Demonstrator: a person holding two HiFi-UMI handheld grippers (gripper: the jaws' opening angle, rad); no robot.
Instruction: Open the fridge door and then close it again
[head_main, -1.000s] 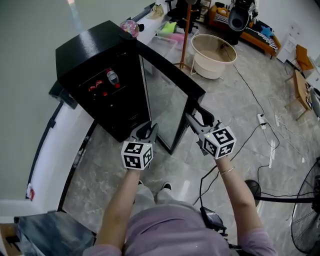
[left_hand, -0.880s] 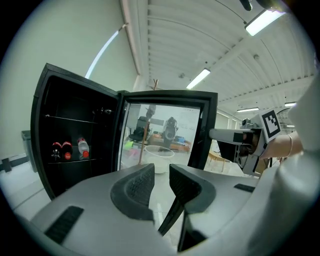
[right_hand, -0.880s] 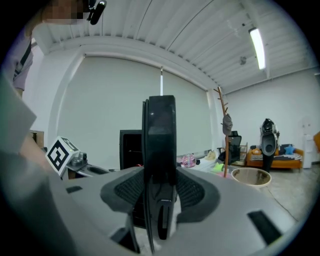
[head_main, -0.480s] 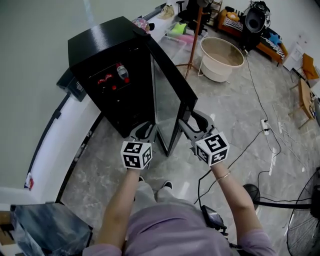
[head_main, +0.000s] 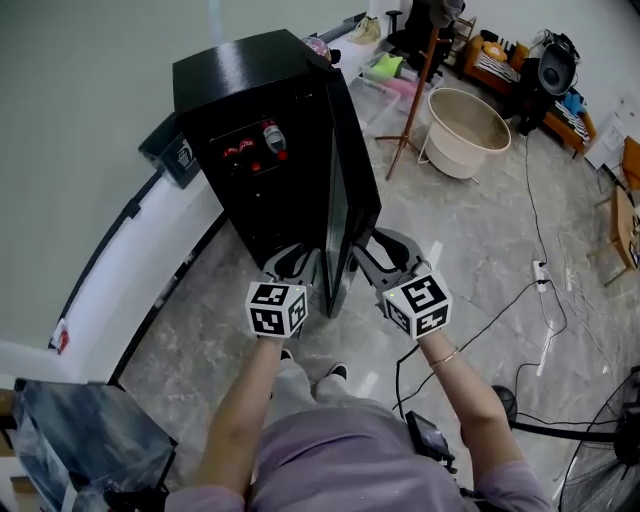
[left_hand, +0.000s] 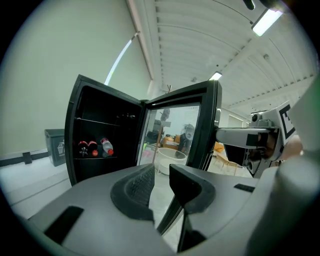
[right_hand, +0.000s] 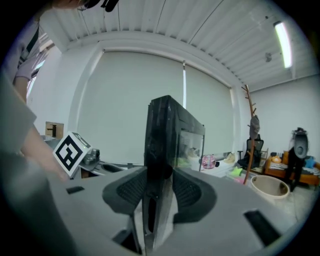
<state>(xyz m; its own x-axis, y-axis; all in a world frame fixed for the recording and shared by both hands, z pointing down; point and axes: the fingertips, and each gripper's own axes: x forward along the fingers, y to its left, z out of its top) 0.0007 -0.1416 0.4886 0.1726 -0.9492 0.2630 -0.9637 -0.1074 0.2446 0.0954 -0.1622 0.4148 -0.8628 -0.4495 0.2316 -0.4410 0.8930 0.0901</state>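
The black mini fridge (head_main: 250, 90) stands against the wall with its glass door (head_main: 345, 180) swung out, edge-on to me in the head view. Bottles and cans (left_hand: 95, 147) sit on a shelf inside. My right gripper (head_main: 372, 250) straddles the door's free edge (right_hand: 162, 140). Its jaws are closing and both pads touch the edge. My left gripper (head_main: 292, 262) hovers just left of the door's bottom corner. There is a narrow gap between its pads (left_hand: 135, 185), and nothing is in it.
A beige tub (head_main: 465, 130) and a wooden coat stand (head_main: 420, 80) stand right of the fridge. A grey bin (head_main: 178, 155) sits to its left on a white ledge. Cables and a power strip (head_main: 540, 270) trail over the floor at right, near a fan (head_main: 610, 440).
The door has swung from wide open to about half open, edge-on to me. My right gripper came left with it, and its jaws closed onto the edge. My left gripper stayed beside the door.
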